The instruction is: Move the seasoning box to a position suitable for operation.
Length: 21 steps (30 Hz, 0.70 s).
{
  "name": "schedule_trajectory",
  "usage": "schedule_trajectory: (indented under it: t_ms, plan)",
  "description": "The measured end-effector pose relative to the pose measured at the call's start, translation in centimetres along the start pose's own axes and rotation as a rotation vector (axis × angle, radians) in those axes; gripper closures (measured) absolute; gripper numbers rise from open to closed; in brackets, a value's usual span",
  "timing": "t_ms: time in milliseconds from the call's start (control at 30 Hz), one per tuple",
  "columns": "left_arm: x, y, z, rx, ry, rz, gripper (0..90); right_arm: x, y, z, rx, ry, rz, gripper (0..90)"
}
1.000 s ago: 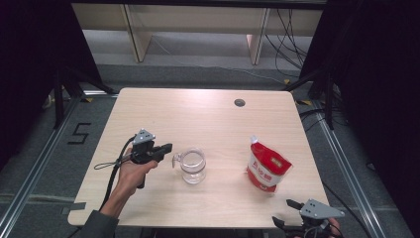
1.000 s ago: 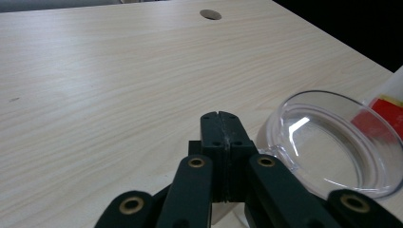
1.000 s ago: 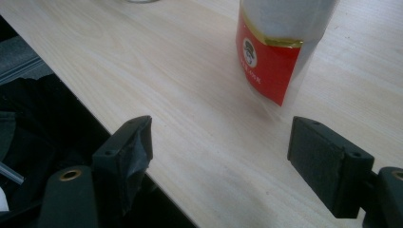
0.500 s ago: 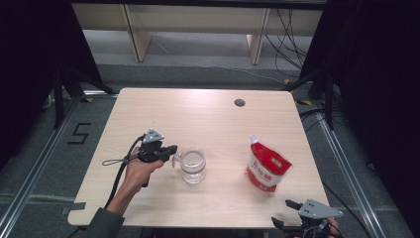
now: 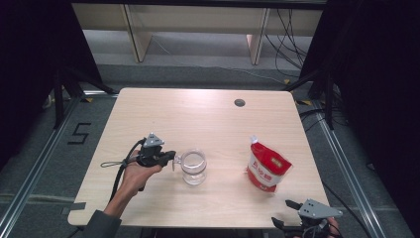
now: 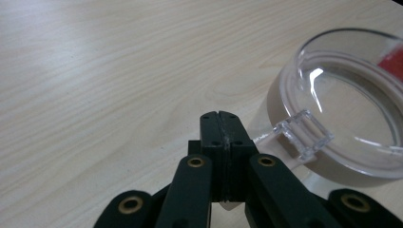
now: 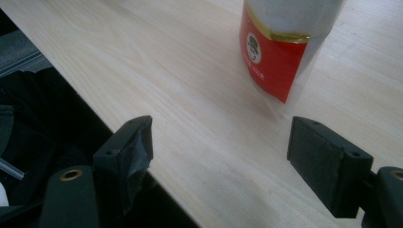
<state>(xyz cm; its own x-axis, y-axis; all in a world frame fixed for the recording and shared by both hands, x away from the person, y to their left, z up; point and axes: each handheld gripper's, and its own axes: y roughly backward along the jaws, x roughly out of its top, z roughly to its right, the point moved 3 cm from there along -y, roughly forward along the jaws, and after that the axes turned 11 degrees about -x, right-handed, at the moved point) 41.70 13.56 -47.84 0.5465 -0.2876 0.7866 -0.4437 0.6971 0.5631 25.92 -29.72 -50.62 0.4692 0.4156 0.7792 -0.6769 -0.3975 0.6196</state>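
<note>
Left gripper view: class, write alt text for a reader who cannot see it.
The left gripper, its two black jaws pressed together with nothing between them, points at a clear glass mug standing on a pale wood-grain table. The tips stop just beside the mug's clear handle; whether they touch it is unclear.
</note>
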Motion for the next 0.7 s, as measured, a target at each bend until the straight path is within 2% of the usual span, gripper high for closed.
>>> schedule_trajectory:
  t_ms: [133, 167, 200, 267, 300, 433, 500, 567, 600, 633, 667, 700]
  plan:
    - [-0.3, 0.3, 0.4, -0.045, 0.004, -0.007, 88.1, 0.0, 0.0, -0.3, 0.008, -0.019, -0.004, 24.2]
    - [-0.4, 0.3, 0.7, -0.03, -0.001, -0.006, 87.8, 0.0, 0.0, -0.3, 0.008, -0.021, -0.006, 24.3]
    - [-0.7, 0.5, 1.1, -0.039, -0.024, -0.022, 87.6, 0.0, 0.0, -0.3, 0.01, -0.022, -0.006, 24.3]
    - [-0.9, 0.5, 1.3, -0.044, -0.028, -0.025, 86.9, 0.0, 0.0, -0.3, 0.011, -0.022, -0.005, 24.3]
    - [-1.2, 0.6, 1.6, -0.054, -0.028, -0.03, 86.3, 0.0, -0.1, -0.1, 0.009, -0.004, 0.003, 24.3]
    - [-1.8, 0.8, 1.8, -0.046, -0.047, -0.026, 84.7, 0.0, 0.0, -0.1, 0.013, -0.007, 0.003, 24.3]
    - [-2.2, 1.2, 2.1, -0.043, -0.04, 0.026, 82.2, 0.0, 0.0, -0.1, 0.013, -0.006, 0.003, 24.3]
    - [-2.4, 1.5, 2.2, -0.04, -0.045, 0.017, 79.3, -0.1, 0.1, -0.3, 0.008, -0.027, -0.007, 24.3]
    - [-2.8, 2.1, 2.6, -0.043, -0.067, 0.033, 78.7, 0.0, 0.1, -0.3, 0.01, -0.03, -0.006, 24.3]
    - [-3.0, 2.2, 2.9, -0.045, -0.072, 0.034, 77.1, -0.1, 0.2, -0.4, 0.019, -0.042, -0.022, 24.3]
    - [-3.0, 2.2, 2.9, -0.045, -0.072, 0.034, 75.4, 0.0, 0.0, -0.2, 0.023, -0.015, -0.005, 24.3]
    - [-3.3, 2.4, 3.2, -0.048, -0.067, 0.047, 75.4, 0.0, 0.0, -0.2, 0.023, -0.015, -0.005, 24.3]
